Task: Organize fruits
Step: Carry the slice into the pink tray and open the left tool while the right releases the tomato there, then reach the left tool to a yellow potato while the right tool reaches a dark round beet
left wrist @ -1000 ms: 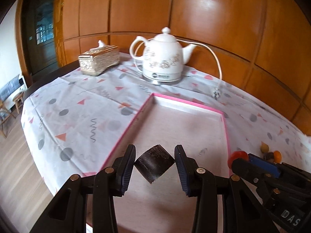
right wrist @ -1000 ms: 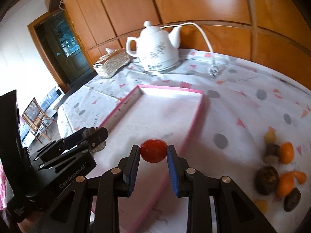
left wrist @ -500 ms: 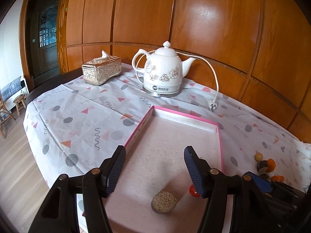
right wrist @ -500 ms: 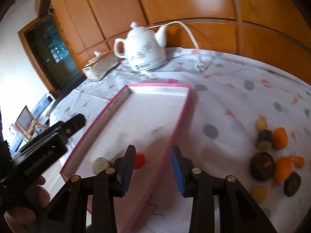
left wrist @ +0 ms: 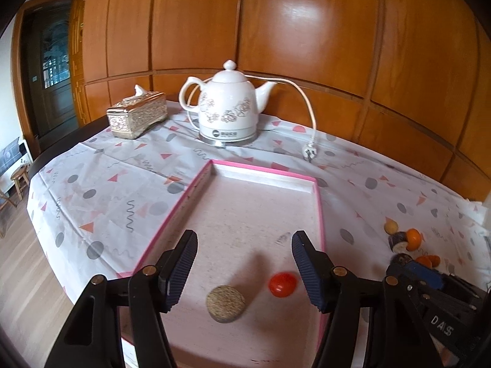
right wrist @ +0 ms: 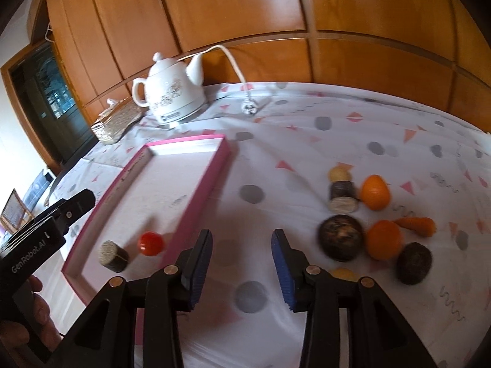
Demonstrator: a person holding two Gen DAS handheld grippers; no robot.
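Left gripper: jaws wide apart, holding nothing, above the pink tray. Brown cylinder piece and red fruit lie in the tray below. Right gripper: spread, empty, over tablecloth between tray and loose fruit pile.

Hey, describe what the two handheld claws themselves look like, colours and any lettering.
Both are black plastic clamp-style tools with brass-coloured pivot screws. The left claw and right claw each carry dark blue ribbed pads. The left body reads "GenRobot.AI" in white; the right shows "DAS" and a blue part. A bare hand grips the left one.
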